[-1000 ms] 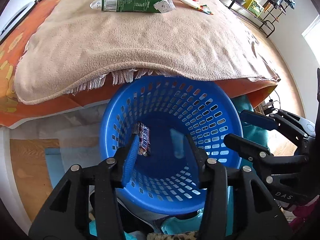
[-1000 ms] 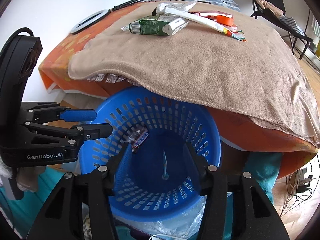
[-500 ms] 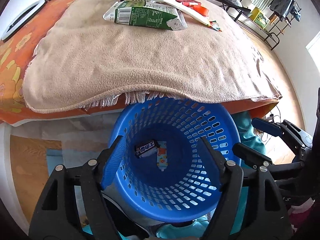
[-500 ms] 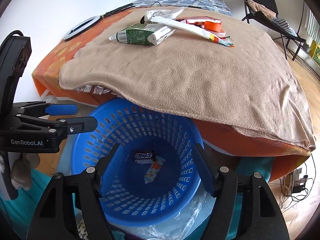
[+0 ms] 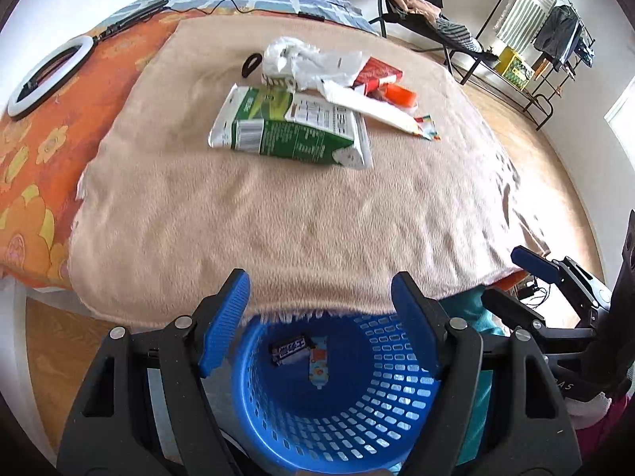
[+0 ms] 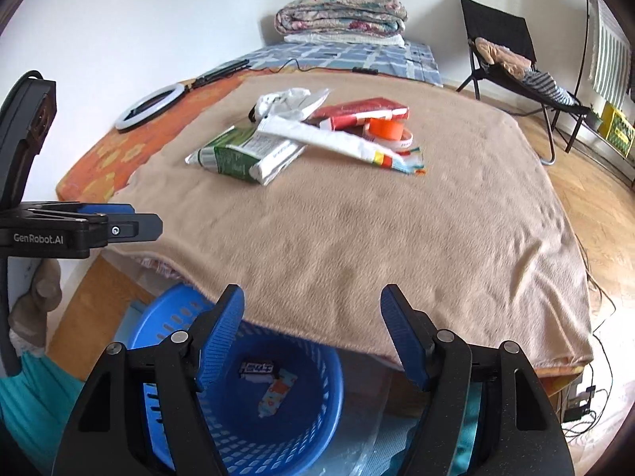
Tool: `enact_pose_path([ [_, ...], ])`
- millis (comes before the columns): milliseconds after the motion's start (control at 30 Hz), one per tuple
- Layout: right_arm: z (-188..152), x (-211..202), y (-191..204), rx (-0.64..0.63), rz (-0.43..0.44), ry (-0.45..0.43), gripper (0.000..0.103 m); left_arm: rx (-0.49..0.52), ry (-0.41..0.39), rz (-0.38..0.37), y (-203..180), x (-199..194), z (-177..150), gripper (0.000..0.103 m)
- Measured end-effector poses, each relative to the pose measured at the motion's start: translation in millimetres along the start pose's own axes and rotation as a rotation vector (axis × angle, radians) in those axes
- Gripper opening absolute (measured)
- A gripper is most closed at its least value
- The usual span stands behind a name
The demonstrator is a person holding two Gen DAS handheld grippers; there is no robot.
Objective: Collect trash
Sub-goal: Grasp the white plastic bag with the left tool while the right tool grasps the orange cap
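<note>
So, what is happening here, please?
A person is collecting trash from a bed with two handheld grippers. Both the left gripper and the right gripper are open and hold nothing. Two small wrappers already lie in the blue basket at the bed's edge. A green carton, a white bag, a long white wrapper and a red packet remain on the beige blanket.

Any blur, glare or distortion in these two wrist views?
Left wrist: strong fisheye bending, dark corners, blanket slightly smeared, carton readable. Right wrist: same bending, soft blur on blanket and basket, floor at right blown out by sunlight.
</note>
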State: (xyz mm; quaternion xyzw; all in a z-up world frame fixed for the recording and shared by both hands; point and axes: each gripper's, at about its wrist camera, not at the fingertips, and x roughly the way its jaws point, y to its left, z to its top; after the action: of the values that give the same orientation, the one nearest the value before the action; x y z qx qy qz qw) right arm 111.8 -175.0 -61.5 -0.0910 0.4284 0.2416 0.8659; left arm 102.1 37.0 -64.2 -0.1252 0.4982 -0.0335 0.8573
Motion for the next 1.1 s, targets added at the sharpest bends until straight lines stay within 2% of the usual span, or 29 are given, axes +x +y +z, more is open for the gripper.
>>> enact_pose_path([
  [133,27,4,-23,0.036,-0.011,-0.032,0.071,-0.001,-0.042,0.009,4,-1,32,0.076],
  [367,67,26,-61,0.134,-0.009,-0.061,0.071,-0.064,-0.091,0.002,23,14,89,0.076],
  [600,93,54,-80,0.144,-0.012,-0.068,0.071,-0.057,-0.139,0.027,32,42,143,0.076],
  [733,106,69,-84,0.136,-0.011,-0.075,0.071,-0.08,-0.135,0.029,42,64,169,0.063],
  [900,120,94,-93,0.167,0.024,-0.06,0.071,-0.06,-0.133,0.046,46,86,188,0.049],
  [1100,133,120,-101,0.181,0.025,-0.048,0.071,-0.002,-0.155,0.067,41,103,207,0.049],
])
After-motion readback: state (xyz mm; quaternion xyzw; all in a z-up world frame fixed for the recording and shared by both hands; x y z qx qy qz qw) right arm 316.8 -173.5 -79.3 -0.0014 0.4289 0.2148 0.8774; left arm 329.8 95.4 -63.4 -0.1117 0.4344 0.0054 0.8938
